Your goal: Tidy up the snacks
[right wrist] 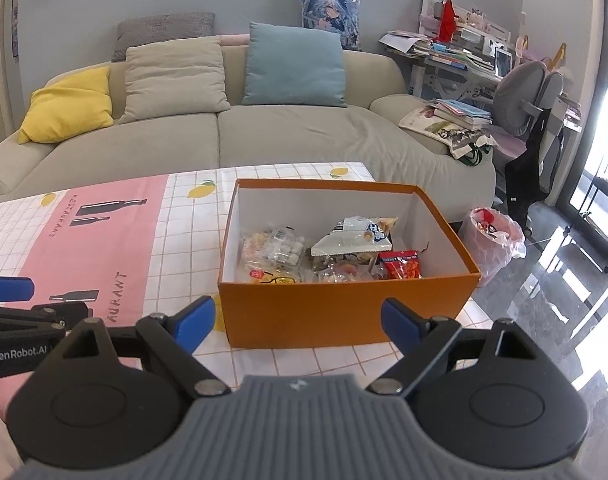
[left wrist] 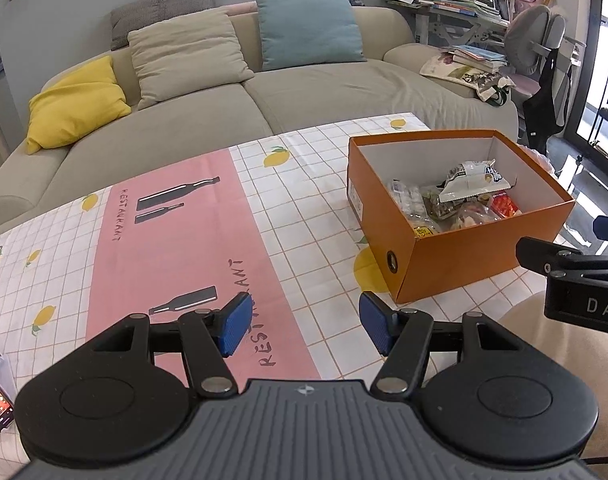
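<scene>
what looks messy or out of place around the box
Little stands out. The snacks lie jumbled inside the orange box, none spilled on the tablecloth. The box sits near the table's right edge. Both claws are empty.

Matt cardboard box (right wrist: 343, 312); glossy plastic snack packets (right wrist: 399, 265); cloth tablecloth (left wrist: 288, 208).

Home living room, beige sofa (right wrist: 264, 140) with yellow, beige and blue cushions behind the surface (right wrist: 184, 216) in a lemon-print cloth, cluttered study desk (right wrist: 455, 56) with books and grey chair (right wrist: 527, 96) at right, lined waste bin (right wrist: 491, 240) on glossy floor
</scene>
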A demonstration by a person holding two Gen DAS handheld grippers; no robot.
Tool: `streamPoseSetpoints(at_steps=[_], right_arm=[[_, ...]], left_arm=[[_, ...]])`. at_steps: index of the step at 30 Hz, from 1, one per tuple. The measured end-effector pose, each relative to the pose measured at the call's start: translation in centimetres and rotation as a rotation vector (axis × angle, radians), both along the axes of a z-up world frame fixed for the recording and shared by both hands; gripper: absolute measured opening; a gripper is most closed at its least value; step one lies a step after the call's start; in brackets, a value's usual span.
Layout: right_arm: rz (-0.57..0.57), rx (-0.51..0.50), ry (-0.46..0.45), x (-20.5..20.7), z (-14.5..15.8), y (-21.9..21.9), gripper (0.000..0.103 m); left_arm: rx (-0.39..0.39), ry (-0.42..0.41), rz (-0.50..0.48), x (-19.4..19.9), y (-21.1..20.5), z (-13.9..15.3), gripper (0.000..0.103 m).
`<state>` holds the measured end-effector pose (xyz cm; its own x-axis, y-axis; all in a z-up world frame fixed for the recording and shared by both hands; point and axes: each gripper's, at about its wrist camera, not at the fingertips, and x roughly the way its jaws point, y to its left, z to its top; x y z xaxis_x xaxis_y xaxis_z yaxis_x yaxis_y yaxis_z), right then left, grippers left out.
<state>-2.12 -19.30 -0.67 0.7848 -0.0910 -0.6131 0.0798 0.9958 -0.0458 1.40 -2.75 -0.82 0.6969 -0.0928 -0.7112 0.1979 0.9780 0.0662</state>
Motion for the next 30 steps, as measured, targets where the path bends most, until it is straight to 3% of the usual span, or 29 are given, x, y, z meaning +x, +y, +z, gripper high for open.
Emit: streamPoseSetpoints(at_steps=[30], right_arm=[[0.026, -0.018, 0.009, 0.09, -0.1, 0.53, 0.088]], left_arm=[[-0.006, 0.001, 0.025, -0.34, 0.22, 0.32, 0.072]])
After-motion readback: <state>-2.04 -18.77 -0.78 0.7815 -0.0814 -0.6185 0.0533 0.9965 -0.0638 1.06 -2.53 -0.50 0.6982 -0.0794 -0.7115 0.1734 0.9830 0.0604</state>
